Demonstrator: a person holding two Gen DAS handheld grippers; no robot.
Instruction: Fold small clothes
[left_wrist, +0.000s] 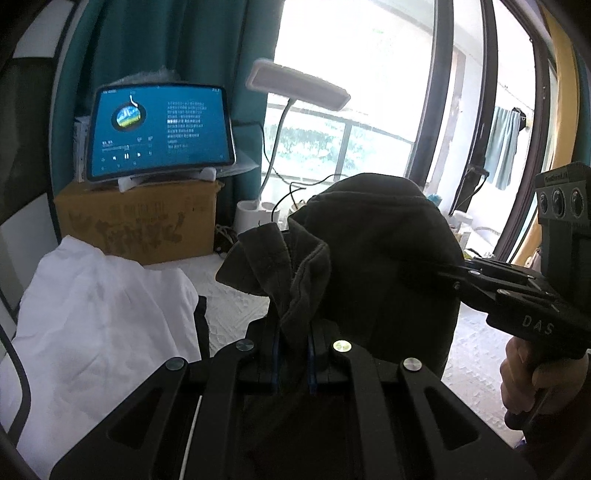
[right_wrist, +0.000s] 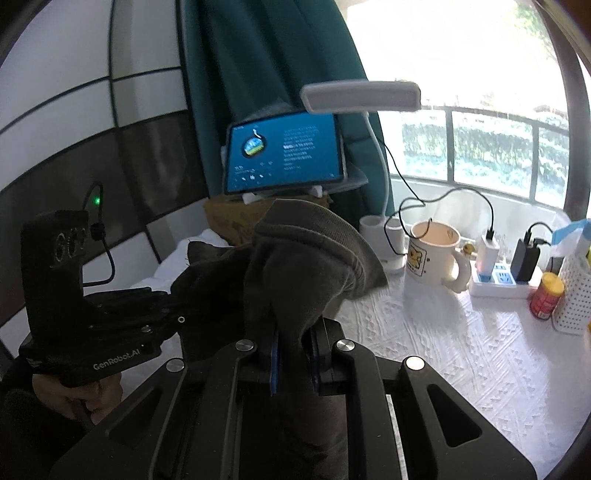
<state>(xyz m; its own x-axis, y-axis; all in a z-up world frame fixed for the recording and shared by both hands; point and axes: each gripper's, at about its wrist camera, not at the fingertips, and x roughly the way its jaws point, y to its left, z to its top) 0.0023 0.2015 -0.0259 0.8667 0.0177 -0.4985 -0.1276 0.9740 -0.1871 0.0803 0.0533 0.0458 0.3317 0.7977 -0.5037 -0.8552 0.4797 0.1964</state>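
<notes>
A dark olive-grey small garment (left_wrist: 373, 258) hangs in the air between both grippers, above the white textured tablecloth (left_wrist: 236, 314). My left gripper (left_wrist: 293, 354) is shut on a bunched edge of it. My right gripper (right_wrist: 293, 354) is shut on another bunched, ribbed edge of the garment (right_wrist: 306, 258). The right gripper also shows in the left wrist view (left_wrist: 436, 273), reaching in from the right into the cloth. The left gripper shows at the left of the right wrist view (right_wrist: 173, 306), its tips buried in the fabric.
A white garment (left_wrist: 99, 314) lies at the left. Behind stand a cardboard box (left_wrist: 140, 221) with a lit tablet (left_wrist: 159, 133), a white desk lamp (right_wrist: 360, 96), a mug (right_wrist: 434, 254), a power strip with chargers (right_wrist: 498, 277), a red-yellow can (right_wrist: 546, 295) and a white perforated holder (right_wrist: 574, 295).
</notes>
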